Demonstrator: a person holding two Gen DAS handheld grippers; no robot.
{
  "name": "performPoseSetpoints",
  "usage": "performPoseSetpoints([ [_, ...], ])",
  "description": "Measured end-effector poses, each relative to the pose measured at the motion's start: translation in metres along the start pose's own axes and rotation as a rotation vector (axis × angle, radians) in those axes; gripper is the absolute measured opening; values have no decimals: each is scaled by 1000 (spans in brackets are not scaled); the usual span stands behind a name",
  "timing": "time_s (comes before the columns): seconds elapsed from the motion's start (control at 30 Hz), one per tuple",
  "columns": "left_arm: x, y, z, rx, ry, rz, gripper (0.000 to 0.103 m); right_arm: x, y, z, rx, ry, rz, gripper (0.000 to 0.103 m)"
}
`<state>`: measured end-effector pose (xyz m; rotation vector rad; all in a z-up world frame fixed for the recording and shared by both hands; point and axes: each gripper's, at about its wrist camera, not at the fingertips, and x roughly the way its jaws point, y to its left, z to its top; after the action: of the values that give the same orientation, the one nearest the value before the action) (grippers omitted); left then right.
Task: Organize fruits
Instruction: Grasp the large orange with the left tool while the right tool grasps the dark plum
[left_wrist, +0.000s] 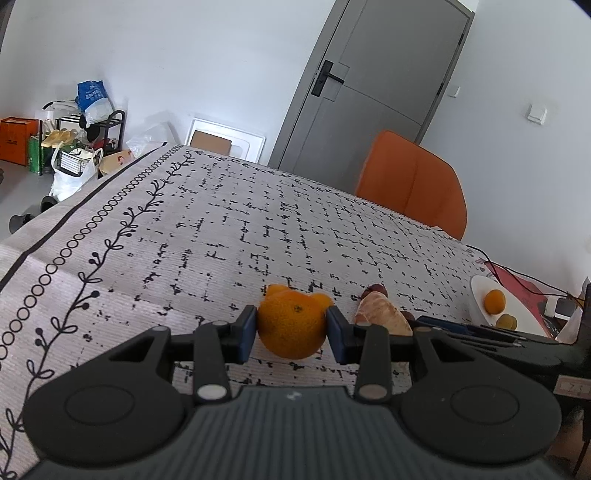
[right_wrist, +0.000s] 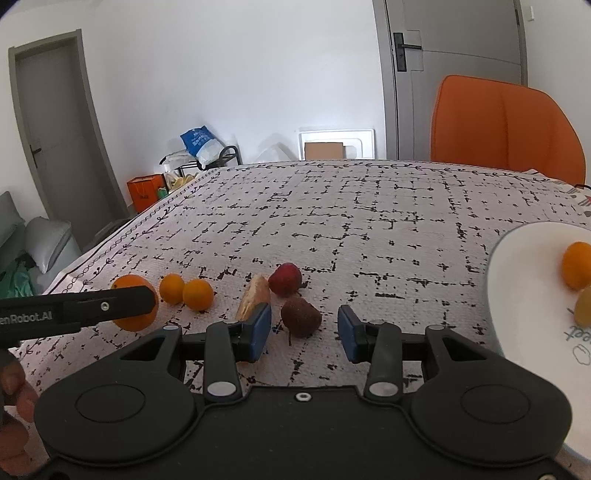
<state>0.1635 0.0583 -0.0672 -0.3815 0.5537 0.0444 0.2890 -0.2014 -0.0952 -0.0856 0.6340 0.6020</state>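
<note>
Left wrist view: the left claw (left_wrist: 291, 330) grips a round orange tangerine (left_wrist: 290, 326) just above the patterned table (left_wrist: 221, 229), probably for the white plate (left_wrist: 480, 295) far right. Right wrist view: the right claw (right_wrist: 304, 332) is open and empty, with a brown wrinkled fruit (right_wrist: 301, 316) between its fingers, likely next.

The big round orange fruit (left_wrist: 290, 326) hides two smaller orange fruits behind it; only their tops peek out. In the right wrist view, a black gripper finger (right_wrist: 107, 304) covers the middle of that same fruit.

The pale peeled fruit wedge (left_wrist: 382, 314) hides most of a dark red fruit (left_wrist: 375, 290) behind it, and its own lower end is behind black gripper parts.

The round white plate (right_wrist: 517, 295) is cut off by the picture's right edge. So is a yellowish fruit (right_wrist: 583, 306) on it. Blue writing on the plate is cut off and cannot be read.
</note>
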Motion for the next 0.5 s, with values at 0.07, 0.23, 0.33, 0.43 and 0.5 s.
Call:
performPoseSetpoints([
  [0.07,0,1,1,0,-1,2,39,2,0,1,1,4,5,40],
  [0.23,-1,-1,2,3,-5,3,39,3,-2,0,21,11,29,23],
  [0.33,-3,-4,2,9,-8,-3,39,-4,0,0,20,-2,40,23],
  [0.43,-5,-8,2,14,-11,-13,39,-11,1,-2,27,-11,43,23],
  [0.5,-6,-11,1,19,-12,-21,39,-16,2,-3,31,-18,39,22],
])
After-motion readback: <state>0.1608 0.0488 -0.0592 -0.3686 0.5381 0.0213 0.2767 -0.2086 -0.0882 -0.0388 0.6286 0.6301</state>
